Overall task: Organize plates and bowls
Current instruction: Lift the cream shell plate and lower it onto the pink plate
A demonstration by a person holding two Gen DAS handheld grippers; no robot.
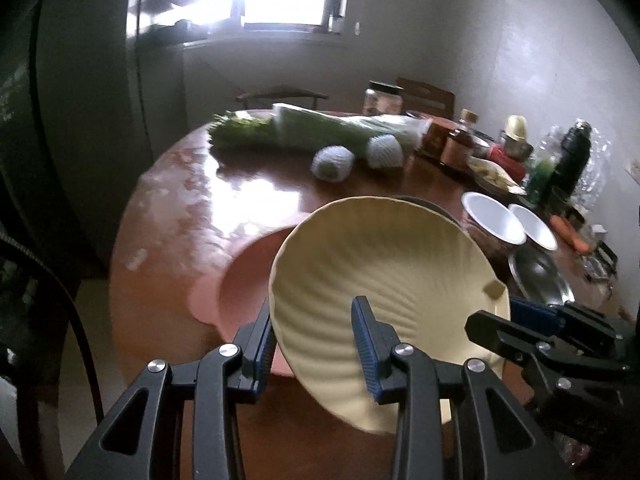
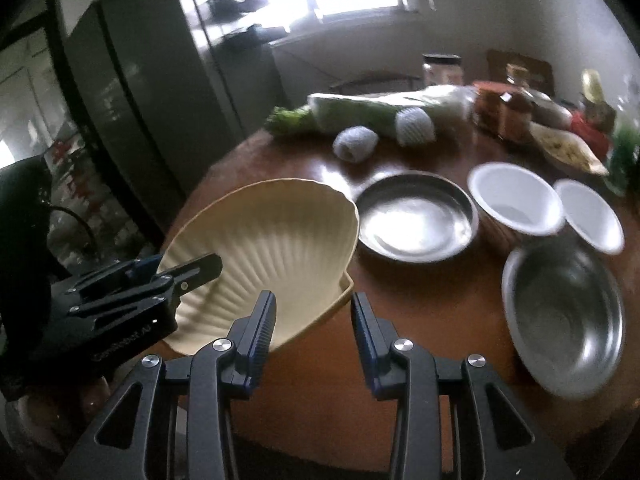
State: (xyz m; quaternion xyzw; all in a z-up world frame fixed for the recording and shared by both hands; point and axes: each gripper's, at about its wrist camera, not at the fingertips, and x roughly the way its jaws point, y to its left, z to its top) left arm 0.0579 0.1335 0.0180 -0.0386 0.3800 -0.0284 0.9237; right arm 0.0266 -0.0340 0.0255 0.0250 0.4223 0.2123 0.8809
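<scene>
Shell plate: cream, ribbed, scallop-shaped; held tilted above the round wooden tabletop, gripped at two edges.
Left claw: clamped on the plate's near rim, one pad inside the dish, one behind it.
Right claw: jaws on either side of the plate's hinge-end corner; left view shows it gripping that edge.
Pink plate: flat on the tabletop, under the lifted shell plate.
Steel dishes: shallow one beside the shell plate, deeper bowl near the table's edge.
White bowls: two, side by side, behind the steel bowl.
Further back: bagged greens, two net-wrapped fruits, jars, bottles.
</scene>
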